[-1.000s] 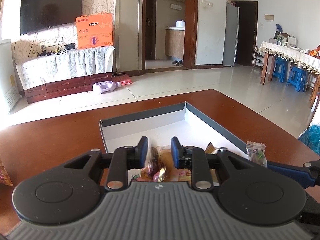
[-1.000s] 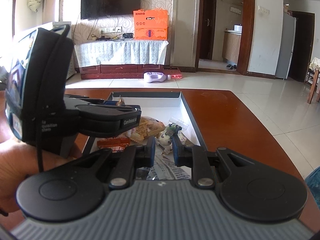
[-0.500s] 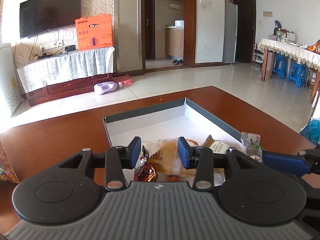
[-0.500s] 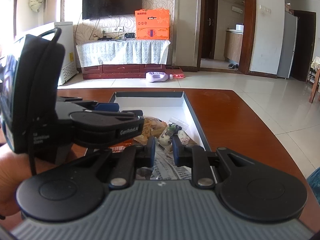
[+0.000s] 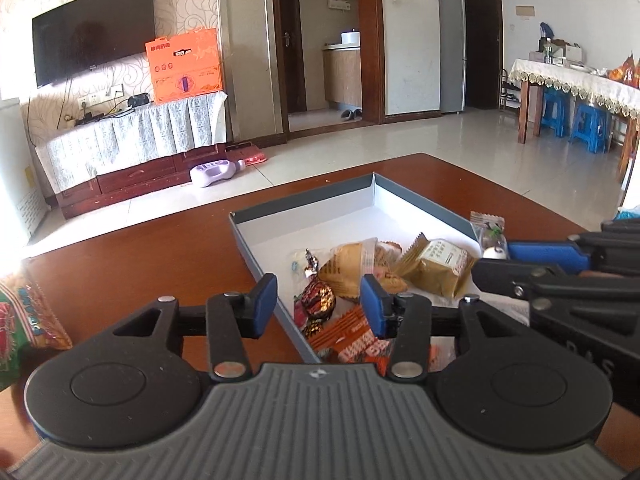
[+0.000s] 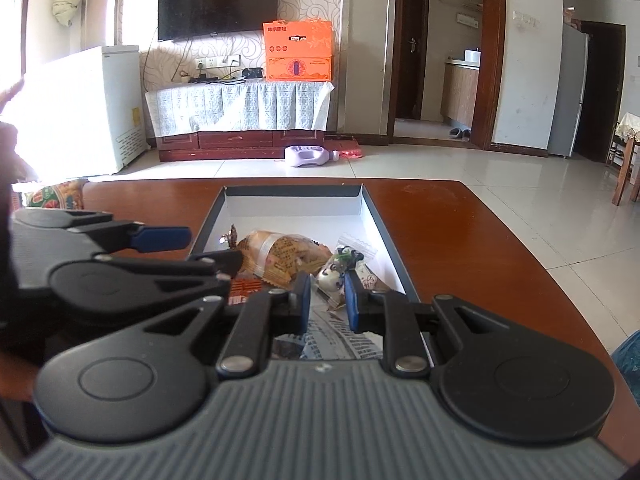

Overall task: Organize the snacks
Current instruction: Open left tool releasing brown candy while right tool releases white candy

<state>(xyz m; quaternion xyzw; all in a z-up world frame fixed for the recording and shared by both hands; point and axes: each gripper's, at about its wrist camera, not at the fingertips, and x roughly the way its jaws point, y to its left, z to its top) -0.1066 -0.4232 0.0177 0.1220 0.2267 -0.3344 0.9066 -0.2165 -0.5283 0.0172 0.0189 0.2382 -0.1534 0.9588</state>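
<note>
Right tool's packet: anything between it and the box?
No lid or wall in the way. The right tool holds the packet over the open box. Snacks lie beneath it, a striped wrapper nearest; the box's far floor is bare.

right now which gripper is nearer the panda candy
Right. The right gripper has the panda candy between its fingertips; the left gripper, jaws opening, is off to its left over the box's near-left edge.

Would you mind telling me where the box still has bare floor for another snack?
The far half of the box, between its back wall and the yellow pastry packet, is bare. The near half is crowded with packets, with the left gripper opening over it and the right gripper shut on a small candy packet.
</note>
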